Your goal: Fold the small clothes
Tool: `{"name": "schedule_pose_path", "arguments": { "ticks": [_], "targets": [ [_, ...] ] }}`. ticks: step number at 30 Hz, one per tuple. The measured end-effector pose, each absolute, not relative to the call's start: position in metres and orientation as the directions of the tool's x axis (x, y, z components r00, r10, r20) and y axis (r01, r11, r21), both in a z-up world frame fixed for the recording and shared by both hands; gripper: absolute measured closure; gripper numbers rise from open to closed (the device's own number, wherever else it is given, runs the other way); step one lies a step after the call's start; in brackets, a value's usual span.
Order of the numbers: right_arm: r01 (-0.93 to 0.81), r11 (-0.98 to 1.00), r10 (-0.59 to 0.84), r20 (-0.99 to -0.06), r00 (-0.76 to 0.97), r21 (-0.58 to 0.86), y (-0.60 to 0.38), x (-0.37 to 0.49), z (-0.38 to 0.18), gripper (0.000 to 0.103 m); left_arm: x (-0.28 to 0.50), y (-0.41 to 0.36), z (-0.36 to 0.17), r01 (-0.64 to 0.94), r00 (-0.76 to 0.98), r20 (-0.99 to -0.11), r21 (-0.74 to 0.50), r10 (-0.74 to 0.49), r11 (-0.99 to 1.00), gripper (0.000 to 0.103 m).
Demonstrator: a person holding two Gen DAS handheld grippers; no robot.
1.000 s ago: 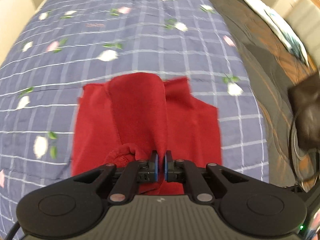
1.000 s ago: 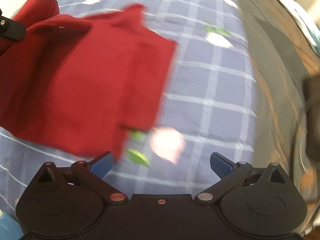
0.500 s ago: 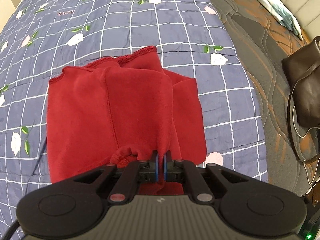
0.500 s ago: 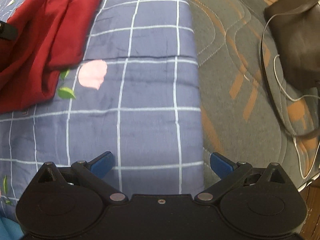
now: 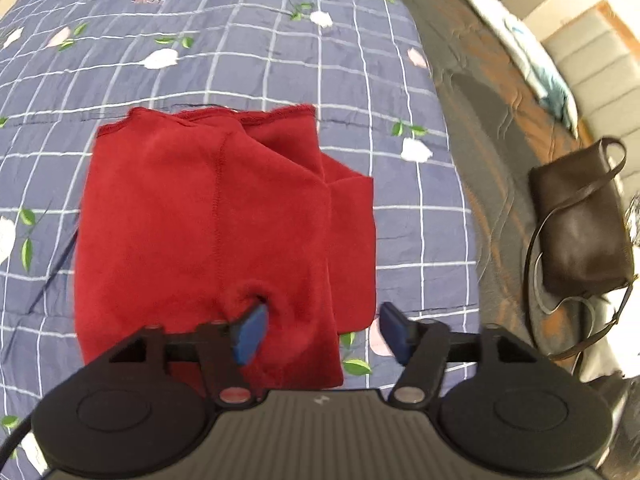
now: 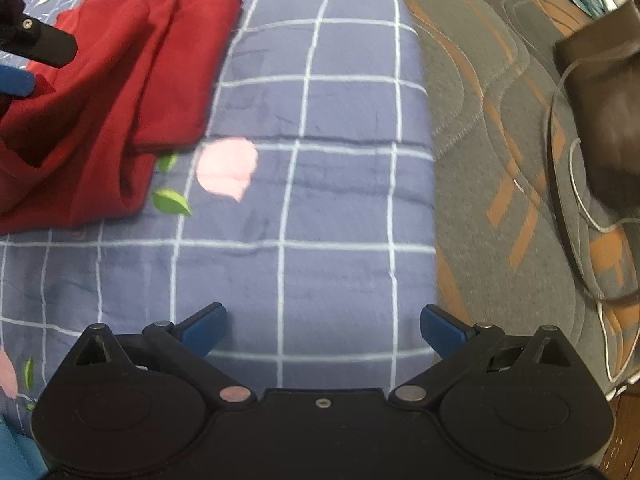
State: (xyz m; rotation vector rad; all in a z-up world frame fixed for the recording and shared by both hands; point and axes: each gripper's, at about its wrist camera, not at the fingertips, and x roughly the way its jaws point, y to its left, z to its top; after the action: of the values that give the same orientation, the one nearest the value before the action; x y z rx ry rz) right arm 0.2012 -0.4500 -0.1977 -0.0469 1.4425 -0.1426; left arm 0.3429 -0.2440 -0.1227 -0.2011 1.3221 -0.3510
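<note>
The red garment (image 5: 208, 216) is laid on the checked blanket (image 5: 240, 48) of the bed, one flap folded over the middle so that the piece is narrowed into a rough rectangle. The left gripper (image 5: 318, 334) is held low over the near edge; its jaws have just been opening and now stand wide, the fold apparently released, with cloth lying loose between them and not pressed. The right gripper (image 6: 322, 328) is kept aside over bare blanket, jaws wide and empty, probably to leave the fold clear. A brown bag (image 5: 580, 220) rests well apart.
</note>
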Motion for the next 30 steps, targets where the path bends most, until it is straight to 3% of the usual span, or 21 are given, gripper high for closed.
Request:
{"name": "schedule_pose_path", "arguments": {
  "ticks": [4, 9, 15, 20, 24, 29, 30],
  "targets": [
    [0.064, 0.997, -0.064, -0.982, 0.178, -0.053, -0.450, 0.222, -0.188, 0.001, 0.335, -0.210, -0.118, 0.043, 0.257, -0.910, -0.325, -0.325, 0.945, 0.019],
    [0.048, 0.985, 0.142, -0.940, 0.311, 0.165, -0.446, 0.263, -0.172, 0.001, 0.331, -0.154, -0.126, -0.142, 0.281, -0.934, -0.269, -0.222, 0.953, 0.012],
    [-0.050, 0.935, 0.346, -0.868, 0.358, 0.352, -0.408, 0.333, -0.169, 0.004, 0.329, -0.097, -0.153, -0.302, 0.246, -0.956, -0.235, -0.162, 0.924, 0.011],
    [-0.098, 0.934, 0.355, -0.865, 0.356, 0.343, -0.382, 0.385, -0.182, 0.015, 0.332, -0.079, -0.188, -0.361, 0.180, -0.969, -0.225, -0.169, 0.905, 0.011],
    [-0.067, 0.942, 0.329, -0.870, 0.366, 0.328, -0.380, 0.410, -0.189, 0.029, 0.329, -0.085, -0.206, -0.301, 0.117, -0.971, -0.236, -0.210, 0.924, 0.011],
    [-0.110, 0.937, 0.349, -0.872, 0.342, 0.332, -0.372, 0.407, -0.191, 0.034, 0.313, -0.097, -0.219, -0.259, 0.056, -0.978, -0.208, -0.200, 0.943, 0.011],
    [-0.140, 0.934, 0.356, -0.877, 0.321, 0.328, -0.367, 0.401, -0.193, 0.040, 0.310, -0.097, -0.222, -0.260, 0.043, -0.978, -0.207, -0.203, 0.943, 0.011]
  ]
}}
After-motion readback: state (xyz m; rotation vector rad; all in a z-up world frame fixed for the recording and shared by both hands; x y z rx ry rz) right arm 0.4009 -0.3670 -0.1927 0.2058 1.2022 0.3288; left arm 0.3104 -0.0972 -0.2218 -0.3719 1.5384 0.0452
